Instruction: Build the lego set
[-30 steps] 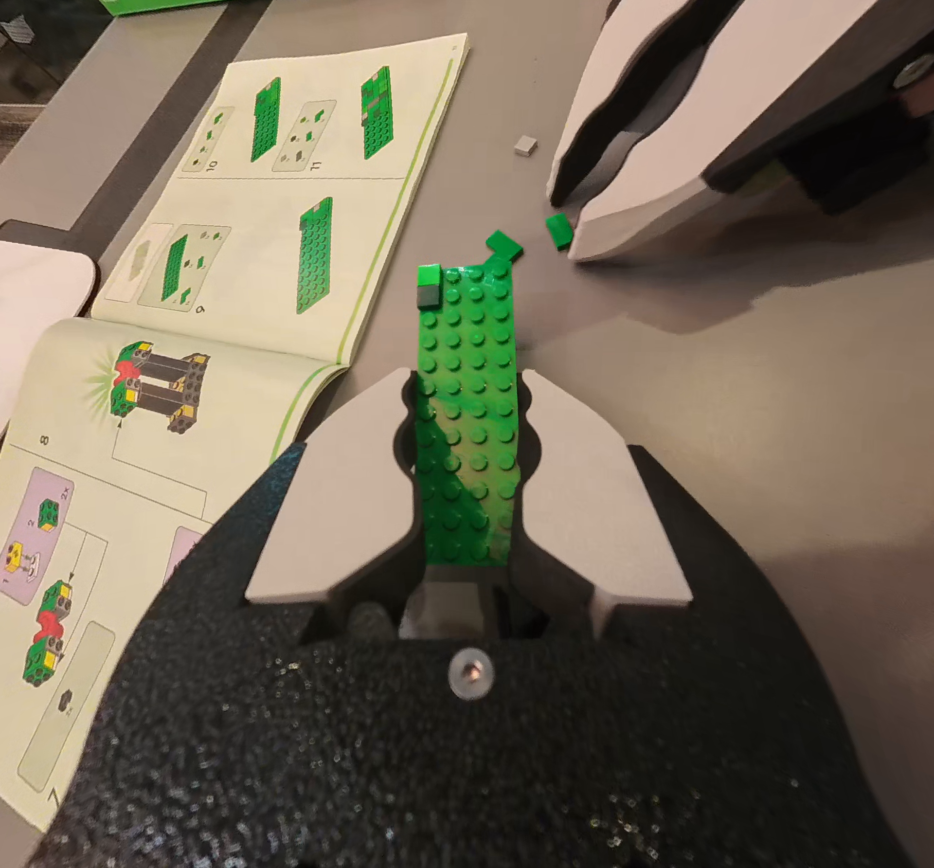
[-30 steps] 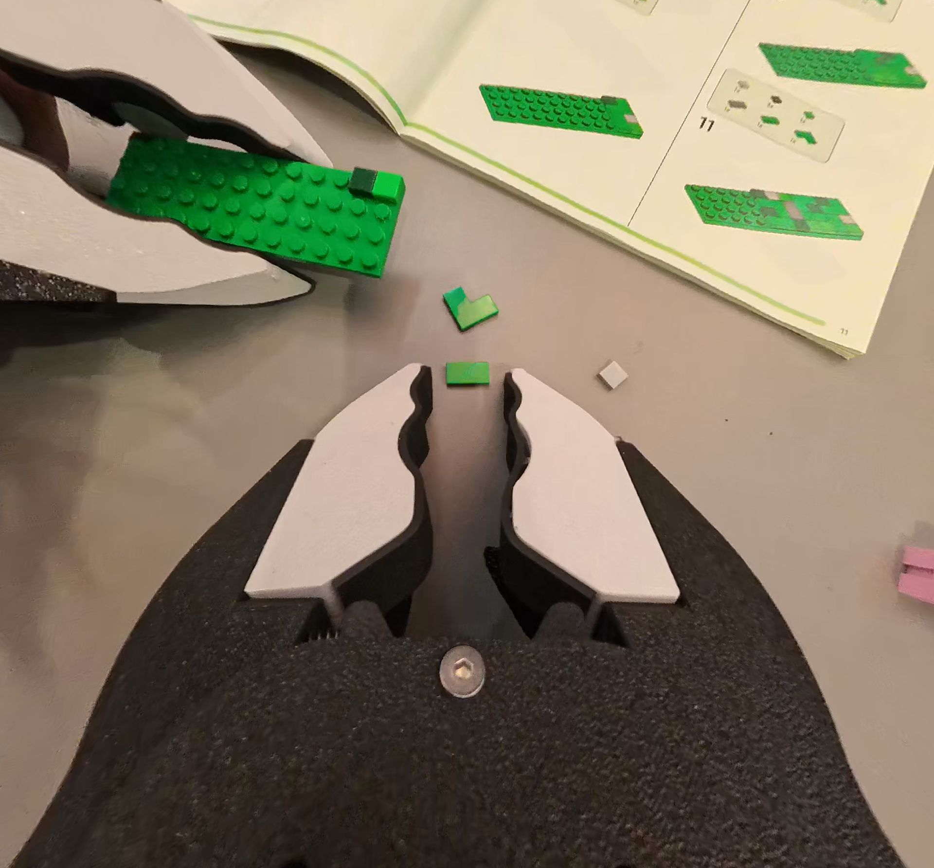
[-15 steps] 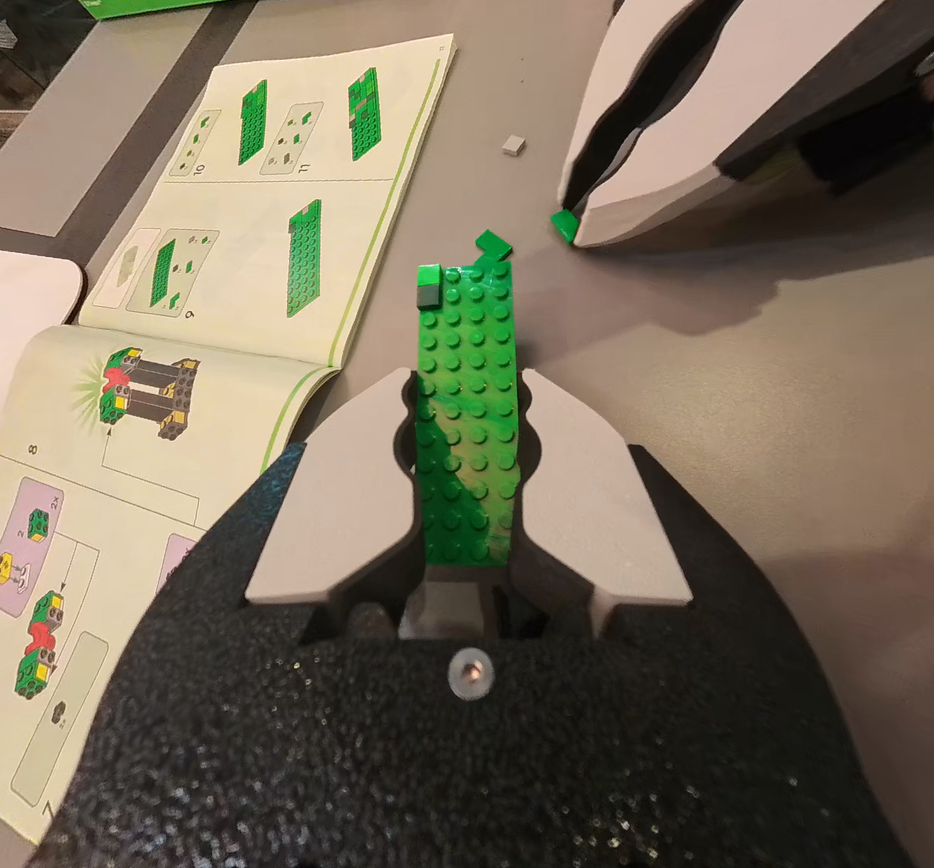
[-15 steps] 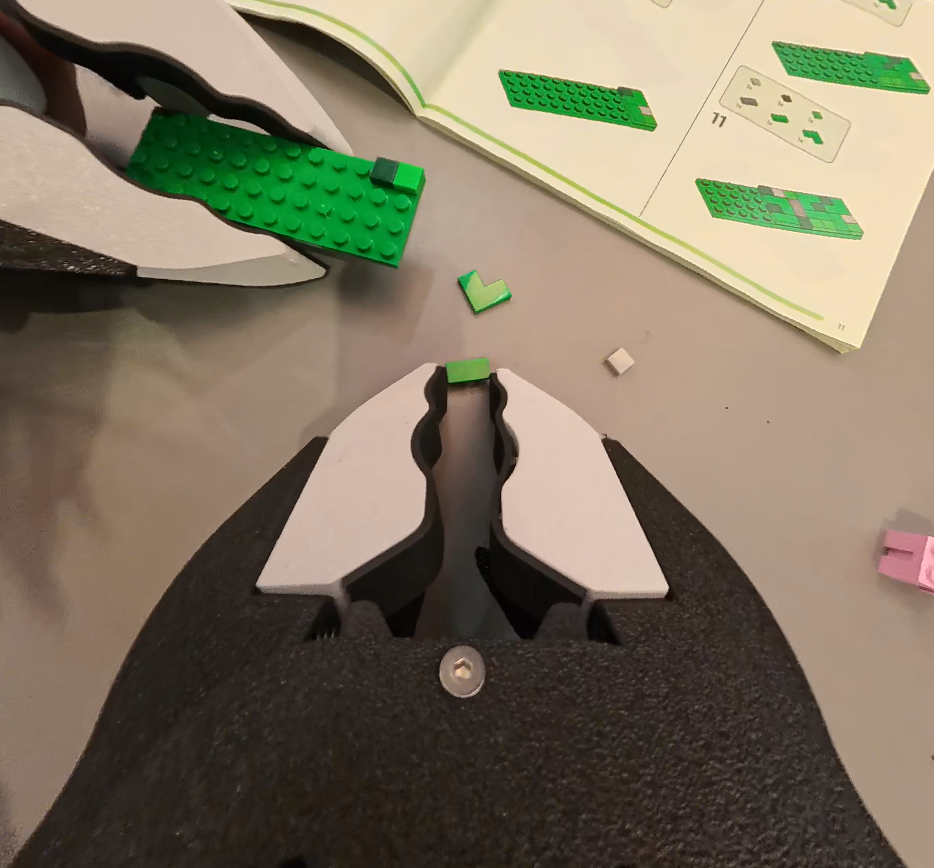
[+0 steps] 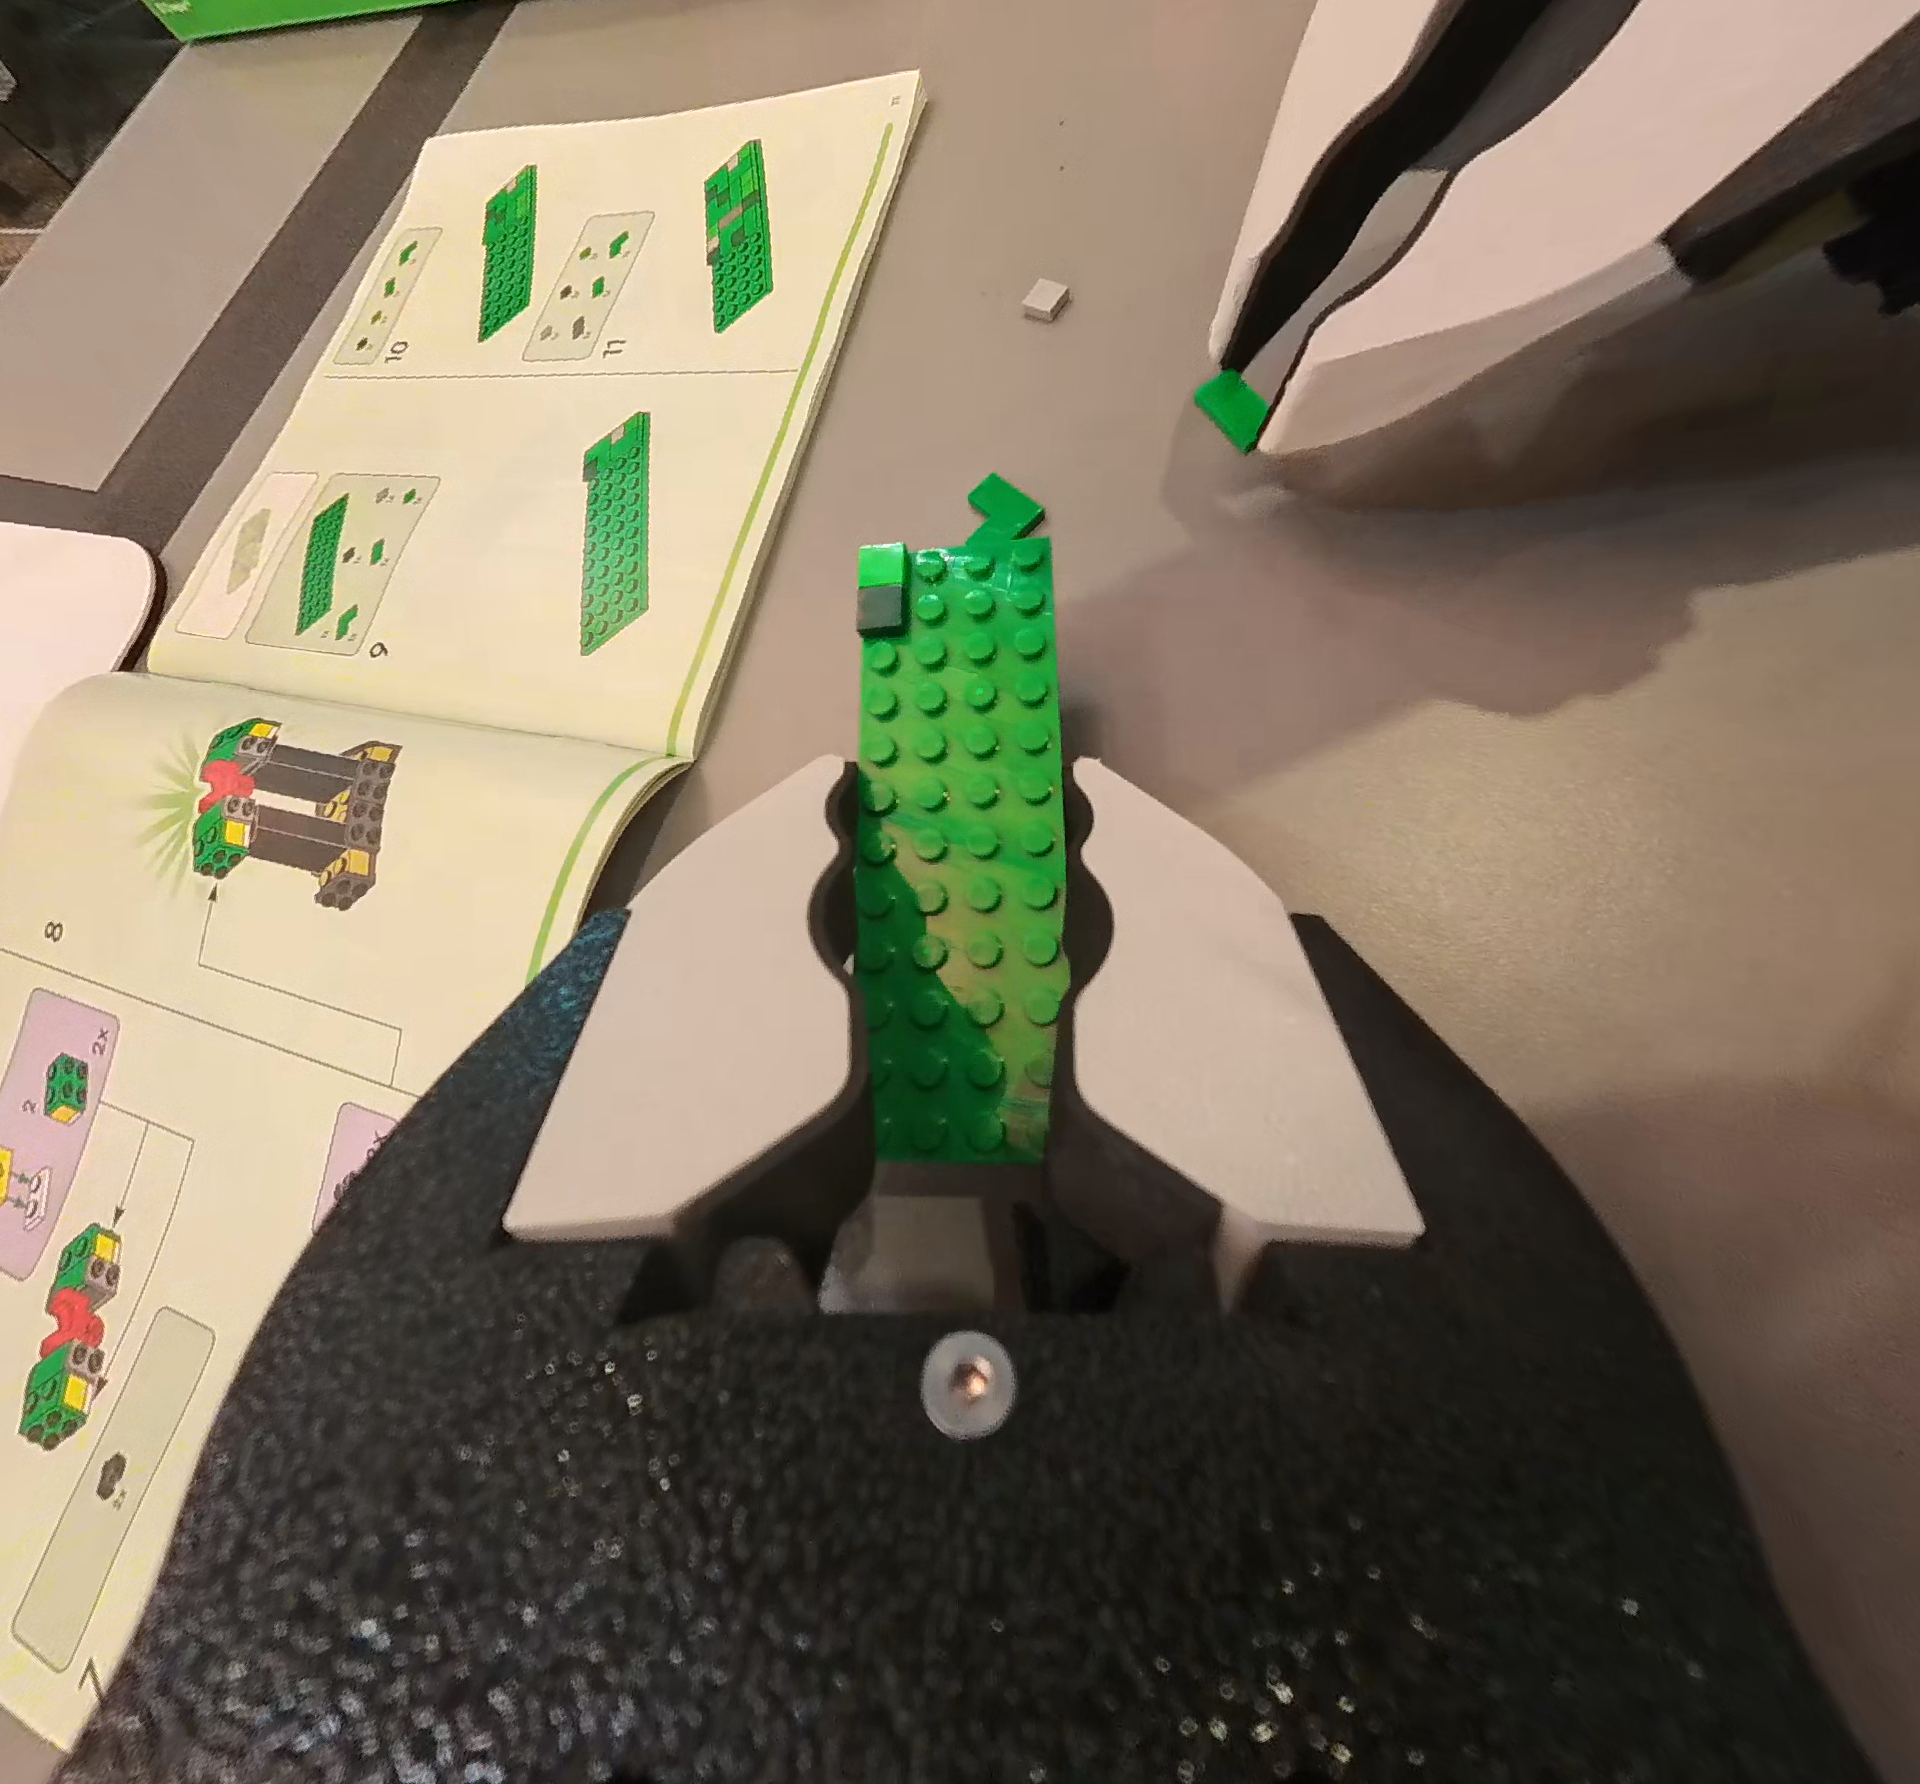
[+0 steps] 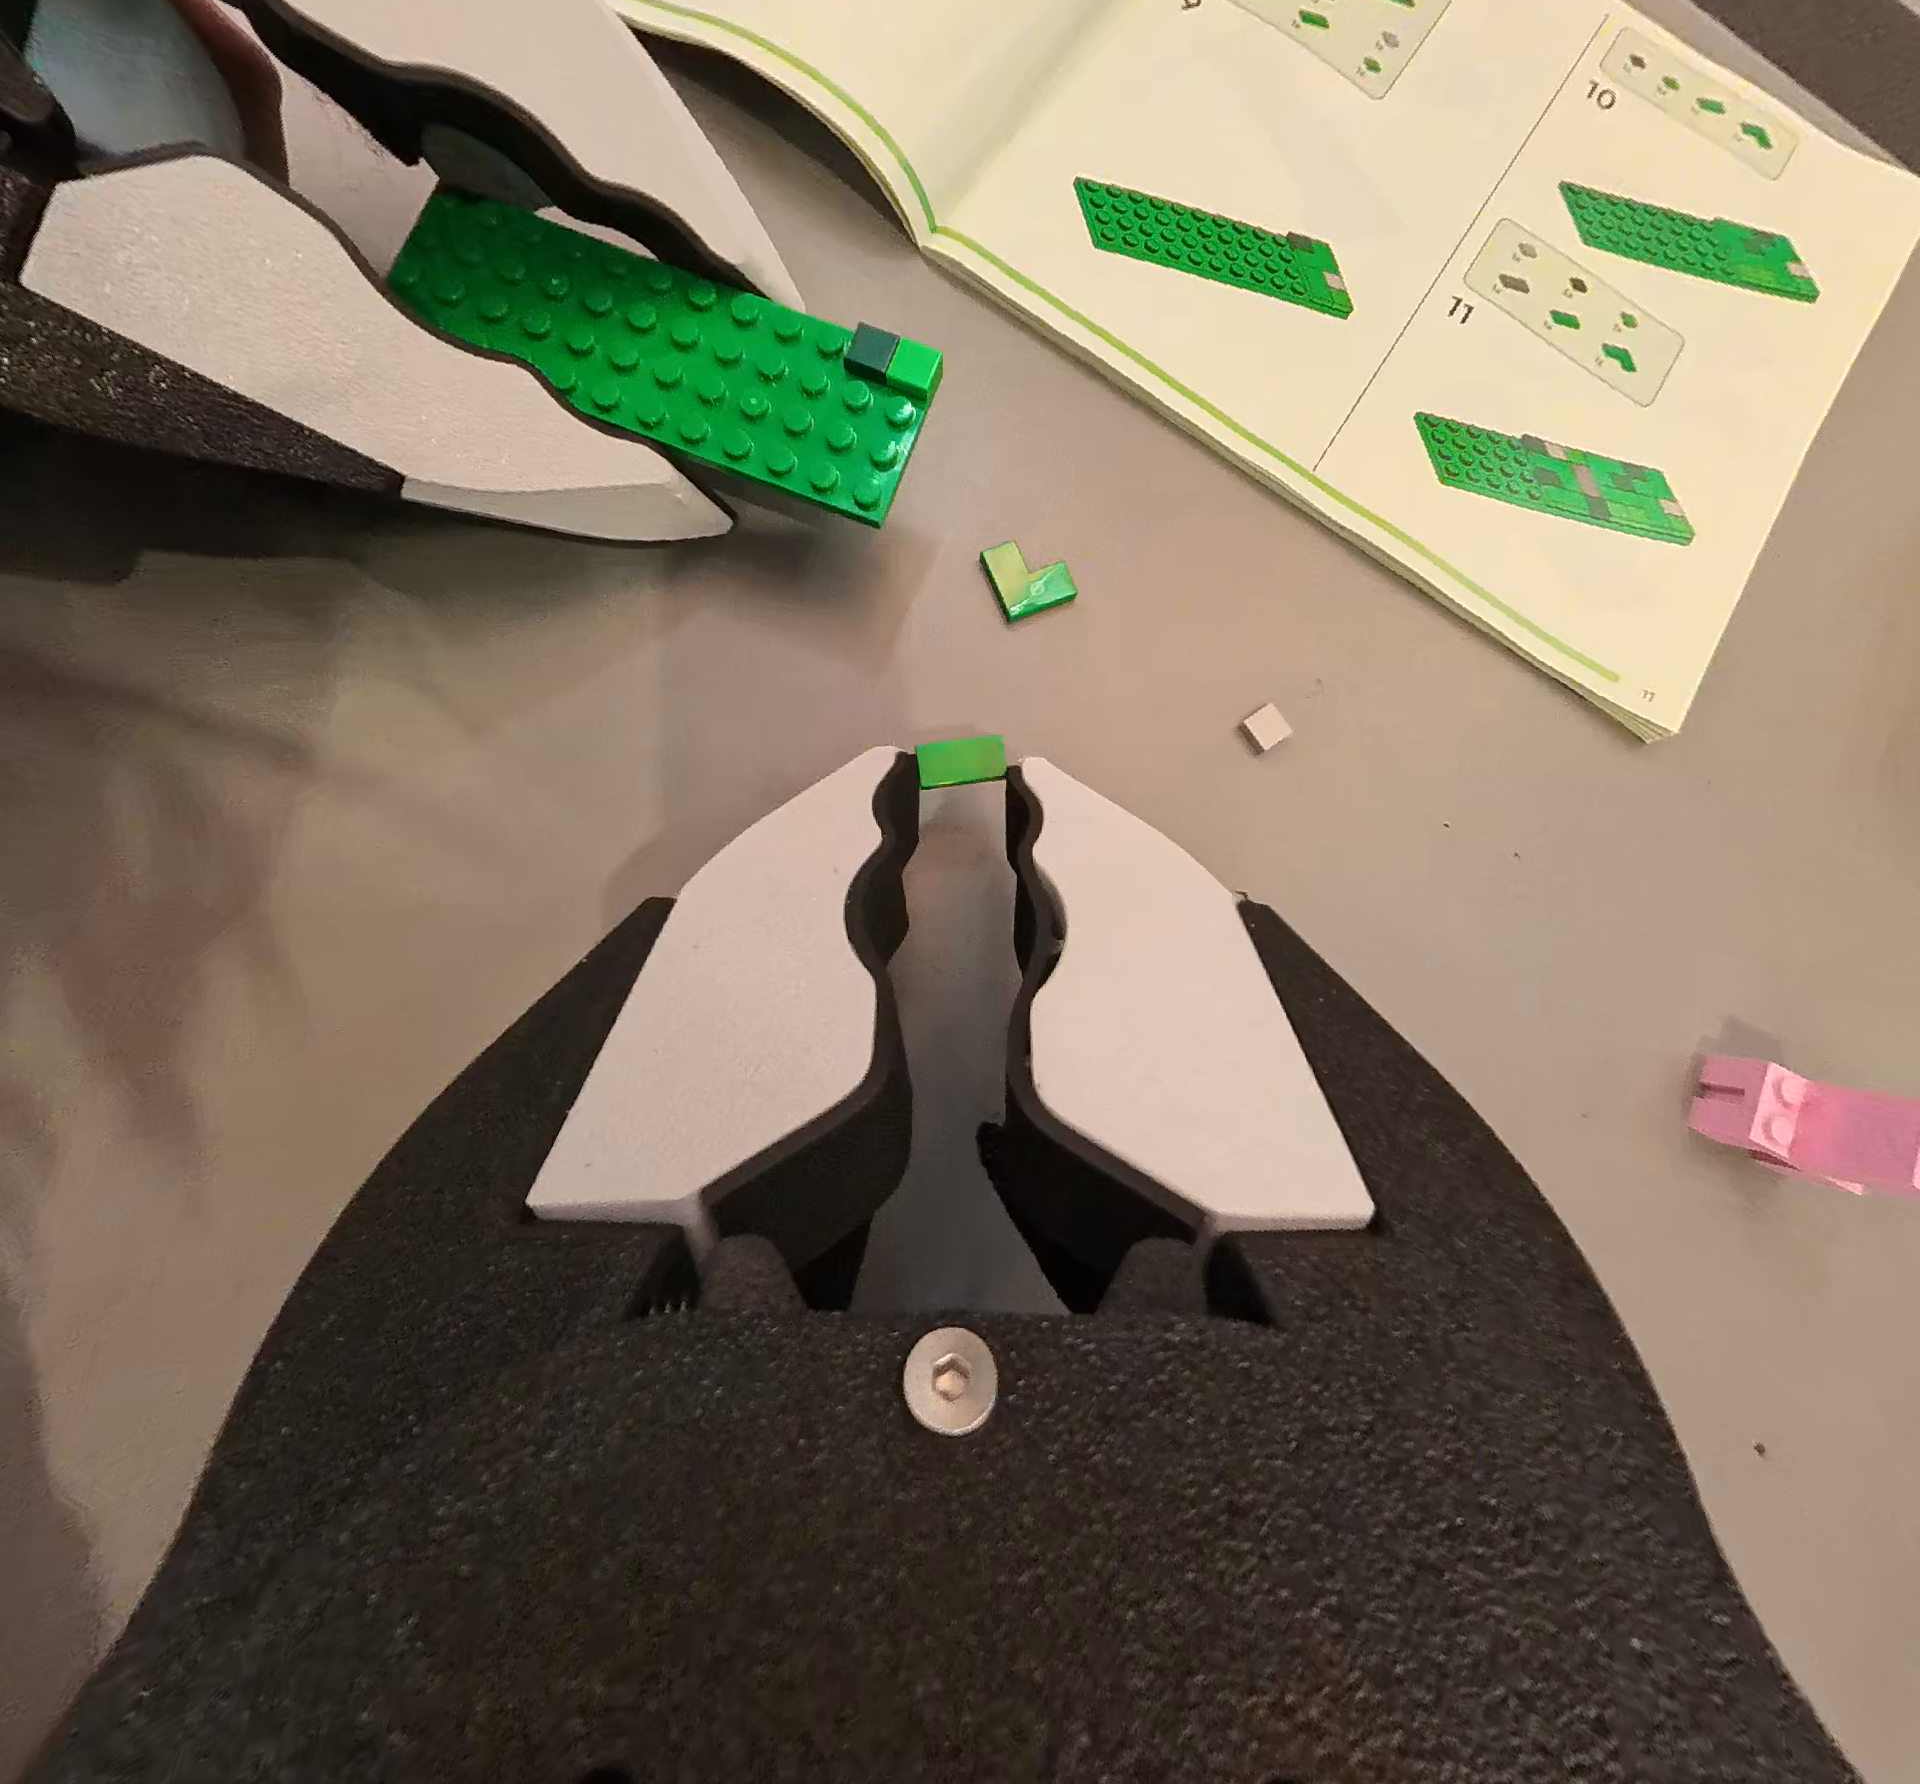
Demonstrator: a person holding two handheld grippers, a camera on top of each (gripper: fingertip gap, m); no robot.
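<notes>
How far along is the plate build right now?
Done: two small tiles, dark and light green, sit on a far corner of the green plate clamped in the left gripper. In hand: the right gripper pinches a small green tile. Left: an L-shaped green tile and a grey tile lie loose on the table.

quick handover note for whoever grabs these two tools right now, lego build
Left tool: shut on the long green plate, held by its sides.
Right tool: shut on a small green flat tile at its tips.
On the plate: one dark and one light green tile at a far corner.
Loose on the table: L-shaped green tile, small grey tile, pink brick. Instruction booklet lies open.
Left to do: seat the held tile on the plate, then the loose tiles.
</notes>
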